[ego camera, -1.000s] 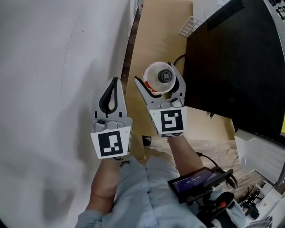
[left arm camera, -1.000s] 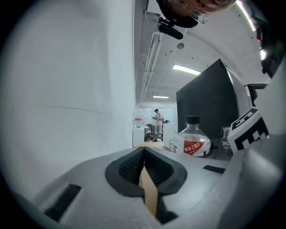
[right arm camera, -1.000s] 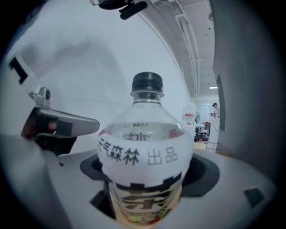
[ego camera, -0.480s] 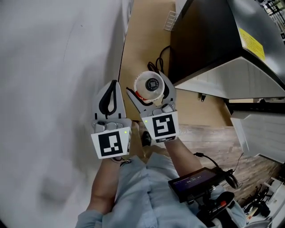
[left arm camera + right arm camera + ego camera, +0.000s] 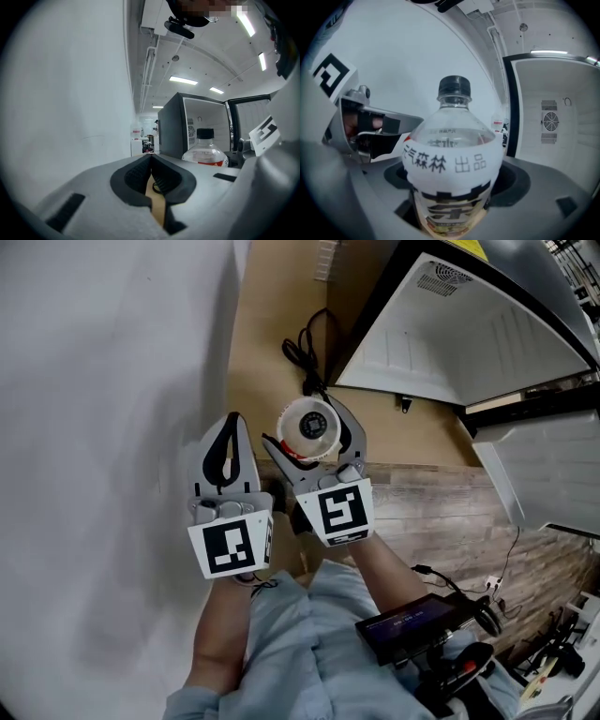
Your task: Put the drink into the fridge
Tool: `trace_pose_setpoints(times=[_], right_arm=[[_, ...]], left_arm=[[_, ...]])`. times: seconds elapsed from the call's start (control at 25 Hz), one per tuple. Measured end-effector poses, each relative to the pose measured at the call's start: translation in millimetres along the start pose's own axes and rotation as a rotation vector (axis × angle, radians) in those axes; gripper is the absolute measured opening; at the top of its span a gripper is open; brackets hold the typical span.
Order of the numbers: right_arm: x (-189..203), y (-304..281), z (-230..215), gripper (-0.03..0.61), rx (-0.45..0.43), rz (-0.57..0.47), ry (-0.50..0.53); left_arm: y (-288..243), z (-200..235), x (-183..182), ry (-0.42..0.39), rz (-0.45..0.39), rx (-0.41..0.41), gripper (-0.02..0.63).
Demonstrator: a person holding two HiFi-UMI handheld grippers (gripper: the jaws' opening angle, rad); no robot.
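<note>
The drink is a clear bottle (image 5: 309,425) with a black cap and a white label, standing upright between the jaws of my right gripper (image 5: 307,442), which is shut on its body. In the right gripper view the bottle (image 5: 452,154) fills the middle, with the gripper (image 5: 454,185) clamped round its lower part. The fridge (image 5: 469,334) stands open at the upper right, showing its white inside; its fan grille (image 5: 550,122) shows ahead. My left gripper (image 5: 233,420) rides beside the right one, shut with nothing in it (image 5: 151,158); the bottle (image 5: 205,152) shows to its right.
A white wall (image 5: 94,427) runs close along the left. A black cable (image 5: 305,343) lies coiled on the tan floor board (image 5: 272,296) in front of the fridge. Wood-pattern flooring (image 5: 441,512) lies to the right. A device with a screen (image 5: 412,620) hangs at the person's waist.
Both grippers were carried forward together, the bottle still held. The fridge's dark top has slid away up and right, and its white open inside and the floor cable have come into view.
</note>
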State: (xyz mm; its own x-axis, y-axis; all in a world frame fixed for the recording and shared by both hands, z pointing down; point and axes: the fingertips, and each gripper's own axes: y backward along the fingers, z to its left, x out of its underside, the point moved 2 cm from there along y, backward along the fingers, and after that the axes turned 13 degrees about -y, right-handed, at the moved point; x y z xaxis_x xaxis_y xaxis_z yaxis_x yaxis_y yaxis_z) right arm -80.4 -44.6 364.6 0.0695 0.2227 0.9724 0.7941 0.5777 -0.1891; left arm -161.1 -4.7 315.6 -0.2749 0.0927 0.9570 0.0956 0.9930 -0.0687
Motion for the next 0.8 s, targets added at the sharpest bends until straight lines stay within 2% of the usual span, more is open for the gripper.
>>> trace_pose_setpoints(times=[0.2, 0.4, 0.6, 0.8], right_arm=[[6.3, 22.0, -4.3, 0.44, 0.043, 0.003, -0.02], [0.9, 32.4, -17.8, 0.44, 0.135, -0.007, -0.044], [-4.0, 48.7, -44.9, 0.44, 0.225, -0.031, -0.048], [-1.4, 73.1, -81.1, 0.44, 0.329, -0.04, -0.071]], left_arm=[[6.4, -18.3, -5.5, 0.004, -0.008, 0.06, 0.009], [-1.7, -30.2, -10.2, 0.006, -0.032, 0.138, 0.009], [-14.4, -48.8, -18.5, -0.008, -0.078, 0.219, 0.009], [-26.7, -88.8, -26.0, -0.016, -0.093, 0.326, 0.009]])
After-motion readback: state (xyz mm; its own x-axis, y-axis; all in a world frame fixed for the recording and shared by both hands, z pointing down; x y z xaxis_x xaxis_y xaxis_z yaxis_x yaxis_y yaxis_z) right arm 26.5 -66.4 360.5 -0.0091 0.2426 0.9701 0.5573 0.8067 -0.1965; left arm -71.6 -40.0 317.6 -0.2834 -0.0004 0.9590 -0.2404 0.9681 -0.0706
